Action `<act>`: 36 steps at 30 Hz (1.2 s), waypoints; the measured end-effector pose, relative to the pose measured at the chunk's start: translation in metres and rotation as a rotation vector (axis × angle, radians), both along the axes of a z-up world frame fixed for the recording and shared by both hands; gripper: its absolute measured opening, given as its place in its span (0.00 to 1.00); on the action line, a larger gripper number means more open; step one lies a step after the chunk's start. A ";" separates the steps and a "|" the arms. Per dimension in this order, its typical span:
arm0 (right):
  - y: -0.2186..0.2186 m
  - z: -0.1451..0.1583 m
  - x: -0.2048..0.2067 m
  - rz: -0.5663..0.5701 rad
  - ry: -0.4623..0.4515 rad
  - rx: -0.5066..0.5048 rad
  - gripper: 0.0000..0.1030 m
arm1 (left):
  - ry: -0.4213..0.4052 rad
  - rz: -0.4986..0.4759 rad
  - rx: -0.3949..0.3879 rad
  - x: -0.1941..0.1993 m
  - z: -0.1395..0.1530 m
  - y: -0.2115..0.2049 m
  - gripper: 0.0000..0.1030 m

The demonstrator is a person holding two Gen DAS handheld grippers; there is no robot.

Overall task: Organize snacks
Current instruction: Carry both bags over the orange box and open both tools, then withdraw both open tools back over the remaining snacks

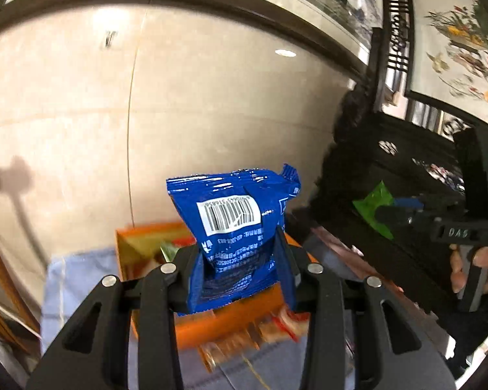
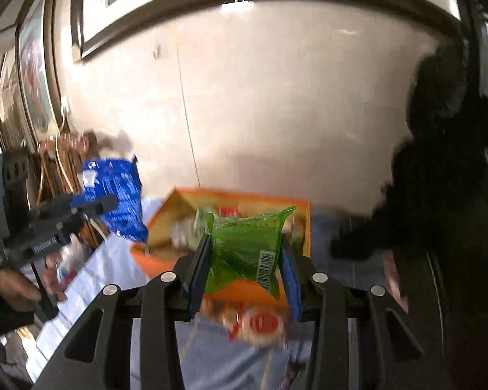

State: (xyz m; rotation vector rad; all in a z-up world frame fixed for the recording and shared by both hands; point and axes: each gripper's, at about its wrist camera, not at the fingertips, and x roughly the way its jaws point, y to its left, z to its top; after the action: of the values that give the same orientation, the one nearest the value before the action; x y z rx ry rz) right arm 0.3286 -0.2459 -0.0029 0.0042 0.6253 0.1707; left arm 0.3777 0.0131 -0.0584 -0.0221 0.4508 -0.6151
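Observation:
My left gripper point(image 1: 240, 260) is shut on a blue snack packet point(image 1: 234, 224) with a white barcode, held upright above an orange box point(image 1: 211, 325). My right gripper point(image 2: 245, 266) is shut on a green snack packet point(image 2: 247, 247), lifted over the same orange box point(image 2: 166, 263), which holds several snacks. In the right wrist view the left gripper point(image 2: 94, 206) with the blue packet point(image 2: 117, 195) hangs at the left. In the left wrist view the right gripper point(image 1: 393, 213) with the green packet point(image 1: 374, 208) shows at the right, a hand on its handle.
The box stands on a pale blue cloth point(image 1: 78, 279) over a table. Red-and-white wrapped snacks point(image 2: 260, 323) lie on the cloth in front of the box. A beige tiled wall point(image 1: 211, 97) rises behind. Dark carved furniture point(image 1: 390, 169) stands at the right, wooden furniture point(image 2: 61, 162) at the left.

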 end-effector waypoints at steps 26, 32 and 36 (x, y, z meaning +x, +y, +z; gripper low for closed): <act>-0.035 -0.119 0.016 -0.189 0.295 -0.006 0.91 | 0.160 0.082 0.198 -0.012 -0.115 0.000 0.96; -0.039 -0.225 -0.034 -0.240 0.495 -0.060 0.91 | 0.269 0.155 0.269 -0.023 -0.188 -0.020 0.95; -0.033 -0.255 -0.045 -0.238 0.539 -0.072 0.91 | 0.250 0.170 0.297 -0.011 -0.203 -0.054 0.96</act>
State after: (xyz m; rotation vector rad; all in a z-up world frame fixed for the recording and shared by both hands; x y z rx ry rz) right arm 0.2840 -0.2785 -0.2584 0.0570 1.1612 -0.0899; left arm 0.3671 -0.0409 -0.2615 0.1452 0.7716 -0.3749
